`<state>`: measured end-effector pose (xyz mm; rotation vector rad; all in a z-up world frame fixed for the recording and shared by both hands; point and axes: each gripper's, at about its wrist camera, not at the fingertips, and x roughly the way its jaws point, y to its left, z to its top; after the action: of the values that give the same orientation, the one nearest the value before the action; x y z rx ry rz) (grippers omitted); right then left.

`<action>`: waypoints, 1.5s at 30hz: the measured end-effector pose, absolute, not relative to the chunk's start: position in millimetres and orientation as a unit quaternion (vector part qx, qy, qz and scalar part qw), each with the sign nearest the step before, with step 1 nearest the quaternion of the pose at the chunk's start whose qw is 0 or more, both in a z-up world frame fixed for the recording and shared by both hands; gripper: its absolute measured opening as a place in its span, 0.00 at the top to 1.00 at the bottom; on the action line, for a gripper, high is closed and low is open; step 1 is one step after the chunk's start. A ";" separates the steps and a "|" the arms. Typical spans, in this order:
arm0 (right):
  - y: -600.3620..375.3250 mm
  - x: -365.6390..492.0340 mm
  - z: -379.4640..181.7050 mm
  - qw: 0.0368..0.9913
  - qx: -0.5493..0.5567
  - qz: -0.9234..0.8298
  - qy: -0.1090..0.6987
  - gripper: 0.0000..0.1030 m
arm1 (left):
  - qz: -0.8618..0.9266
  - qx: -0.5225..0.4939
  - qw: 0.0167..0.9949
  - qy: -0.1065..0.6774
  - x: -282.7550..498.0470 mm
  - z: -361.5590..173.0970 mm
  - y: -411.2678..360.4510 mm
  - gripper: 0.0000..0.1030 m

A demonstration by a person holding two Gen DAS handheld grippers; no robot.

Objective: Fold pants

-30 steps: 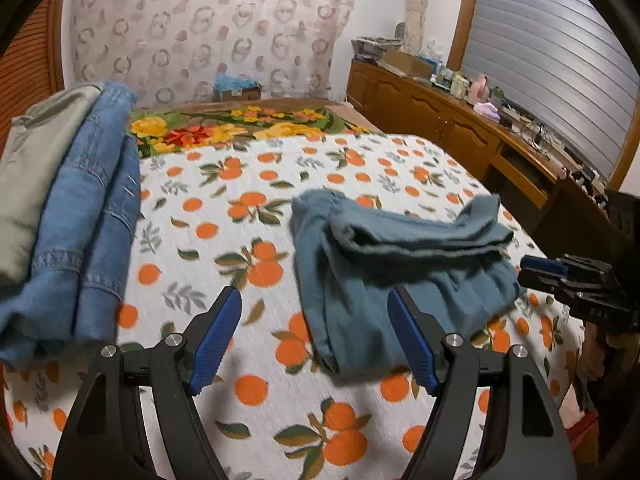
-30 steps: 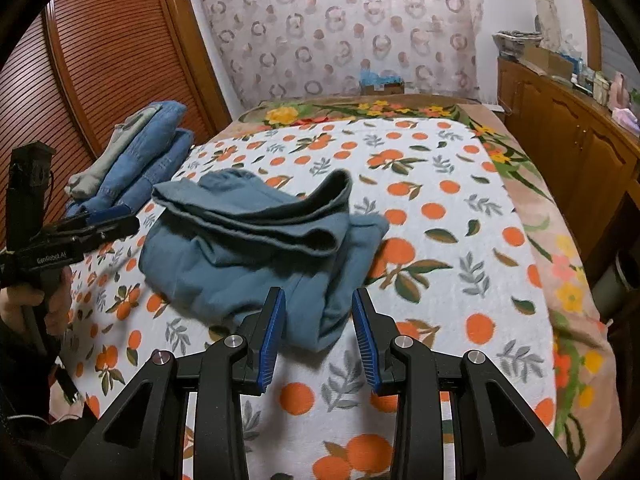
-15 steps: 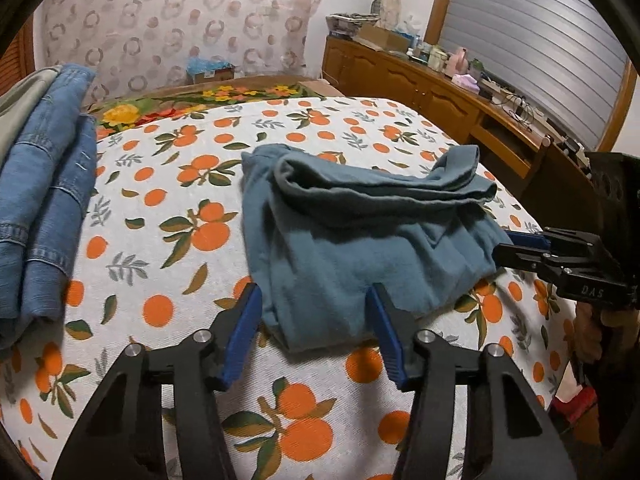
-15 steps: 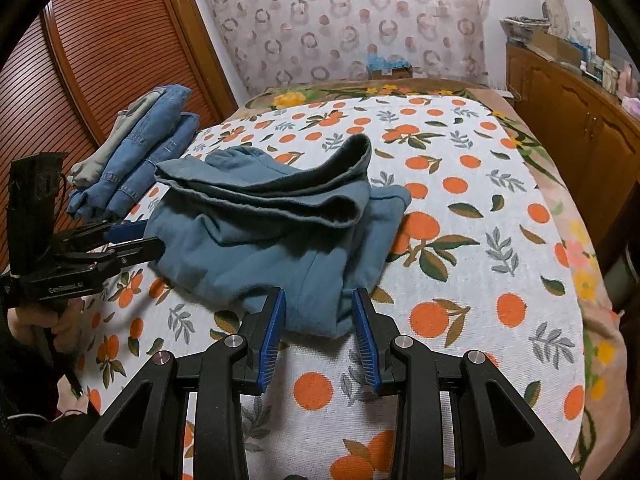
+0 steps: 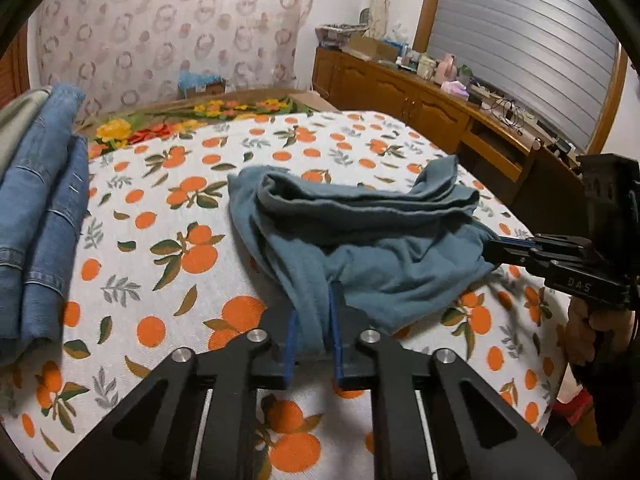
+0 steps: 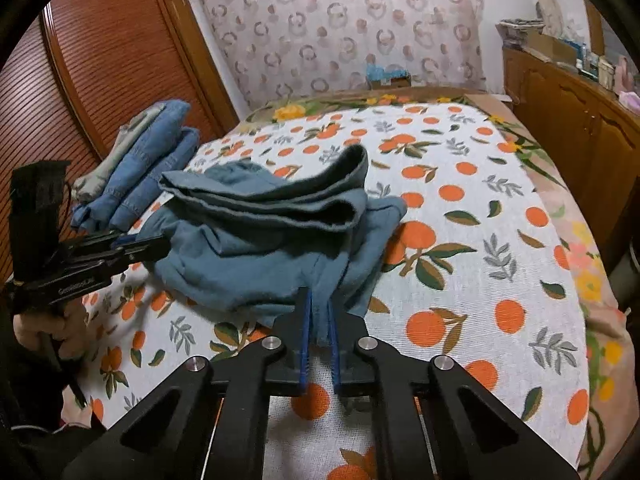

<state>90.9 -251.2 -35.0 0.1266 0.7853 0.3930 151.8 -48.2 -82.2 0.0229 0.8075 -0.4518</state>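
Left gripper [image 5: 312,332] has just closed and is clamped on the near edge of the pants [image 5: 360,240], which lie bunched on the bed [image 5: 160,240] ahead of it. Right gripper [image 6: 318,328] has closed too and pinches the other near corner. Best now, I'd say: lift both evenly and pull the edge taut. A second ago both stood apart, short of the cloth.

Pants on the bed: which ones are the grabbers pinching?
The teal pants in the middle, crumpled; the left gripper and right gripper both clamp their near edge. The denim jeans lie folded aside, untouched.
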 end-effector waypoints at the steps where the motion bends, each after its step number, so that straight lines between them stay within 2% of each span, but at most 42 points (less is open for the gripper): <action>1: -252.0 87.6 -33.0 0.906 0.063 0.188 0.374 0.94 | -0.218 0.008 0.896 0.386 147.3 -78.9 -47.3 0.88; 9: -259.0 50.9 -18.1 0.918 0.057 0.189 0.345 0.96 | -0.218 0.004 0.905 0.366 102.4 -58.4 -39.7 0.88; 17: -264.6 13.1 -14.8 0.917 0.047 0.195 0.344 0.98 | -0.211 0.006 0.899 0.385 68.8 -69.9 -38.1 0.88; 26: -262.2 19.7 -9.1 0.919 0.039 0.199 0.338 0.98 | -0.200 0.013 0.894 0.400 60.5 -80.1 -35.9 0.88; 29: -254.6 30.4 -7.6 0.918 0.026 0.206 0.338 0.98 | -0.197 0.014 0.894 0.403 63.4 -81.2 -36.5 0.80; 31: -250.8 39.8 -8.3 0.918 0.016 0.205 0.339 0.97 | -0.196 0.015 0.895 0.400 64.9 -79.7 -35.5 0.68; 33: -246.2 49.1 -9.0 0.918 0.007 0.205 0.340 0.92 | -0.194 0.018 0.899 0.393 66.3 -76.5 -33.2 0.59; 34: -244.5 53.1 -8.9 0.919 0.003 0.203 0.339 0.84 | -0.192 0.018 0.901 0.388 68.0 -73.9 -31.5 0.55; 35: -242.4 55.5 -9.3 0.919 -0.002 0.200 0.340 0.74 | -0.192 0.017 0.903 0.385 69.5 -72.1 -29.8 0.55; 37: -239.0 62.4 -10.9 0.919 -0.011 0.197 0.341 0.65 | -0.190 0.016 0.904 0.382 74.5 -69.3 -26.9 0.50; 40: -235.1 73.6 -15.0 0.917 -0.020 0.198 0.346 0.64 | -0.176 0.023 0.908 0.379 85.3 -67.6 -24.6 0.41; 45: -226.0 90.5 -19.1 0.912 -0.049 0.208 0.351 0.63 | -0.165 0.020 0.908 0.384 103.9 -70.8 -21.6 0.41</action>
<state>90.5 -226.0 -19.1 -0.1019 0.7232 0.4289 103.9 -21.6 -70.8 0.0409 0.7919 -0.3396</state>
